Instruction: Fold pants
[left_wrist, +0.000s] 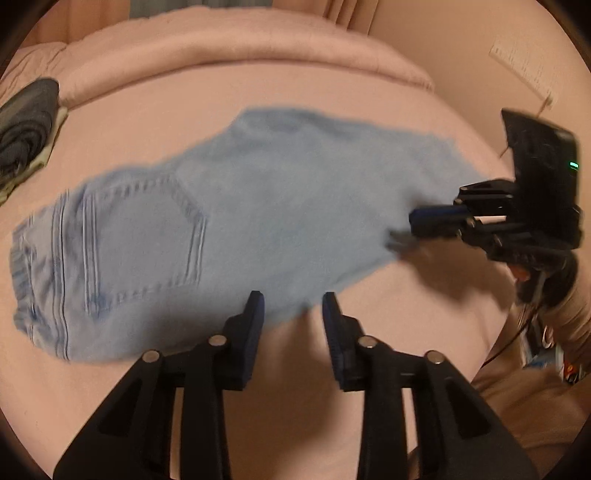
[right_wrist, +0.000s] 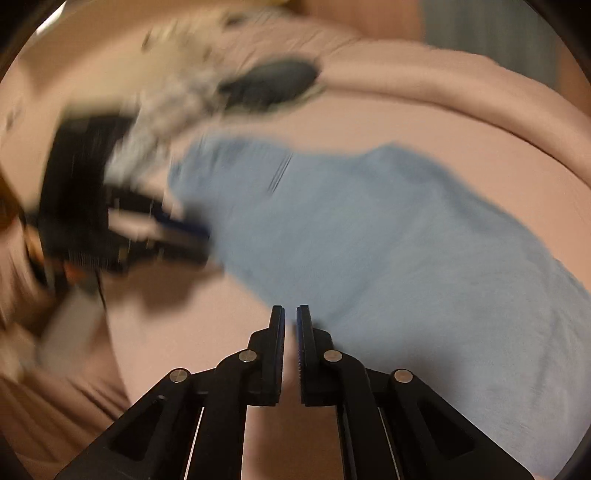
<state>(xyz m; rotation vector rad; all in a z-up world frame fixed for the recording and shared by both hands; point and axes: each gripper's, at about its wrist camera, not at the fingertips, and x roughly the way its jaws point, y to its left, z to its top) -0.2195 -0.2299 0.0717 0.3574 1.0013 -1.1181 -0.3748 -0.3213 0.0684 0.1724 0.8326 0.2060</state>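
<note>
Pants (left_wrist: 236, 221) lie bunched on the pink bed (left_wrist: 258, 88) at twelve o'clock of my parted, empty left claw (left_wrist: 291, 306), my right claw (right_wrist: 290, 317) nearly closed on nothing; folding looks half done.

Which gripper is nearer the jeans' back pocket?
Left. The left gripper hovers at the jeans' near edge, close to the back pocket; the right gripper is at the far end of the jeans.

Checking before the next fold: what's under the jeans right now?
The light blue jeans lie on the pink bed sheet. Whether anything else lies beneath them is hidden by the denim.
</note>
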